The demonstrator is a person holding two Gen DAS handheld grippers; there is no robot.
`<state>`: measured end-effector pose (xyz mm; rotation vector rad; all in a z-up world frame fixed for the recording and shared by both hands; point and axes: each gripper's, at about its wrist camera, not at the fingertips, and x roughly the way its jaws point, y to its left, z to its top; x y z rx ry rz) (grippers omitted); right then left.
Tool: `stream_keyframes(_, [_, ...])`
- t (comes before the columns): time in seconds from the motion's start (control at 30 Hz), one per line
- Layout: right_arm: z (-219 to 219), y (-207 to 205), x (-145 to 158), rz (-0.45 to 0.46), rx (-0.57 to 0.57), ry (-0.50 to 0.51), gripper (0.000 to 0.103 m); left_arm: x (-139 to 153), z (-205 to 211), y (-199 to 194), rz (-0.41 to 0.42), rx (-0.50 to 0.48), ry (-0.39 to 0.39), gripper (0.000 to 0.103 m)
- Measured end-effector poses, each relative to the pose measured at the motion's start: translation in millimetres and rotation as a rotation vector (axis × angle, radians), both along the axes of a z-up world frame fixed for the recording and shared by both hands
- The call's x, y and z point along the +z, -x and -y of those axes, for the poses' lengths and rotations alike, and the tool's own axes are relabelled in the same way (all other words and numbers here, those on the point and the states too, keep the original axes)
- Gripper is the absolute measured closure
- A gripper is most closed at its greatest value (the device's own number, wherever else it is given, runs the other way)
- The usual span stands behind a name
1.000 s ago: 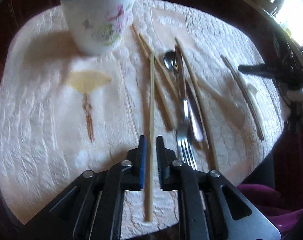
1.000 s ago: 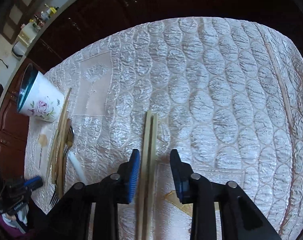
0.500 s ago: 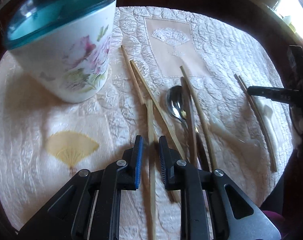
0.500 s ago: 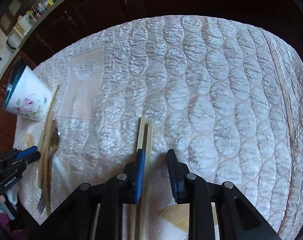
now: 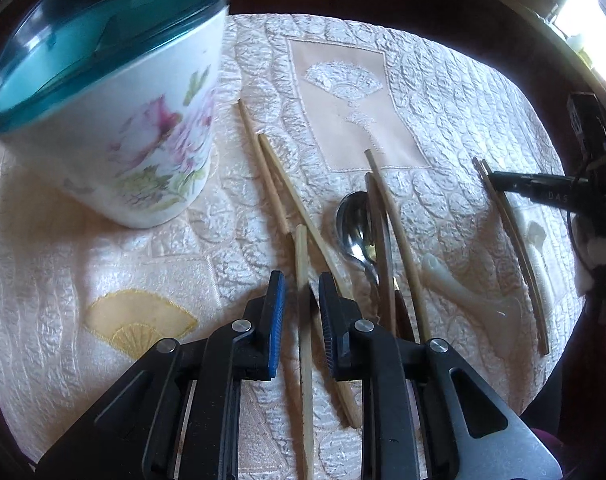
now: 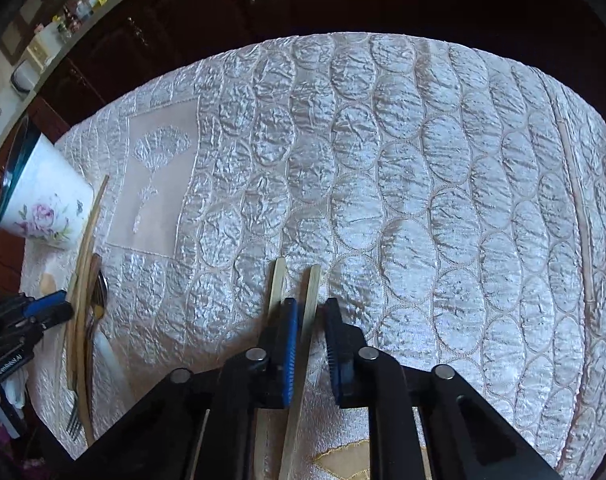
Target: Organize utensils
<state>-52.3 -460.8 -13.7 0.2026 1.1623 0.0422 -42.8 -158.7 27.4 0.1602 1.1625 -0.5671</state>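
Left gripper (image 5: pixel 301 294): jaws nearly closed, gripping one chopstick (image 5: pixel 303 320).
Right gripper (image 6: pixel 310 322): jaws closing; second chopstick (image 6: pixel 309 300) between them, third (image 6: pixel 277 284) just outside.
Cup (image 5: pixel 103 100): upright on worktop (image 5: pixel 443 100).
Spoon (image 5: pixel 353 228): beside loose chopsticks.

cup (image 5: pixel 115 92) rim cut off; fork (image 6: pixel 75 420) mostly hidden.

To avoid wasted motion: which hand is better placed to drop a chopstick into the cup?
Left: the left gripper holds a chopstick beside the cup; the right gripper, jaws closing around another chopstick, is far from it.
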Motion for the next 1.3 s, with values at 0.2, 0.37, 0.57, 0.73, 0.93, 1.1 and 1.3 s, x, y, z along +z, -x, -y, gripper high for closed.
stream_keyframes(0.2, [0.0,10.2,14.1,0.038,0.018,-0.036,0.098,-3.6,4.2,-2.0,0.001,0.003,-0.022,0.093])
stream_keyframes(0.37, [-4.3,26.1,49.6,0.114,0.044,-0.058,0.098,17.6,-8.3,5.0,0.025,0.033,0.026,0.097])
stream_keyframes(0.57, [-9.9,44.0,88.9,0.193,0.072,-0.089,0.098,59.2,-28.2,20.9,0.090,0.034,0.092,0.097])
stream_keyframes(0.73, [-19.7,58.0,100.6,0.205,0.101,-0.079,0.098,67.0,-39.5,28.7,0.086,0.045,0.110,0.097])
stream_keyframes(0.93, [-36.4,62.7,89.7,0.195,0.116,-0.081,0.098,51.4,-31.2,39.1,0.027,0.020,0.098,0.097])
stream_keyframes(1.1, [-40.2,65.7,91.0,0.197,0.121,-0.080,0.098,46.0,-32.8,41.2,0.014,0.015,0.100,0.097])
stream_keyframes(1.3, [-43.6,68.5,90.8,0.194,0.128,-0.080,0.098,23.2,-33.8,34.6,-0.040,0.031,0.098,0.097])
